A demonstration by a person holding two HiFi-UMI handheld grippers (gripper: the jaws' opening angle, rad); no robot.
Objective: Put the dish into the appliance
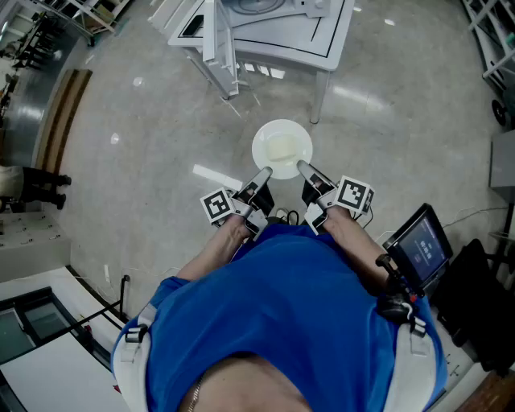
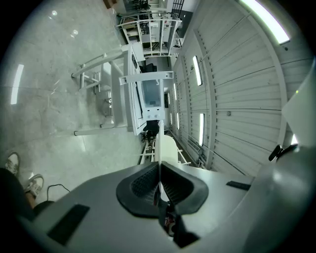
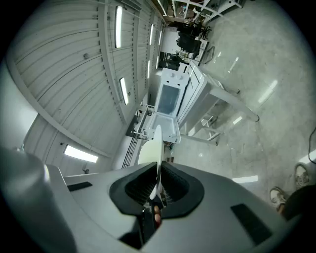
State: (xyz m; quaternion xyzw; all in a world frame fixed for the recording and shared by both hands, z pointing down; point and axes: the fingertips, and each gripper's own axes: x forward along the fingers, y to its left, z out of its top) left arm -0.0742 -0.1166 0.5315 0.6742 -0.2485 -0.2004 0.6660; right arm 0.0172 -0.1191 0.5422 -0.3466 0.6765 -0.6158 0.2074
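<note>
A round white dish hangs level over the floor in front of me, held by its near rim from both sides. My left gripper is shut on its left near edge. My right gripper is shut on its right near edge. In the left gripper view the dish shows edge-on, pinched in the left gripper. The right gripper view shows the same thin rim clamped in the right gripper. The white appliance stands on a white table ahead, its door open.
The table's white legs reach the floor just beyond the dish. A screen on a stand is at my right. A white strip lies on the floor at the left, and another person's dark shoes show at the far left.
</note>
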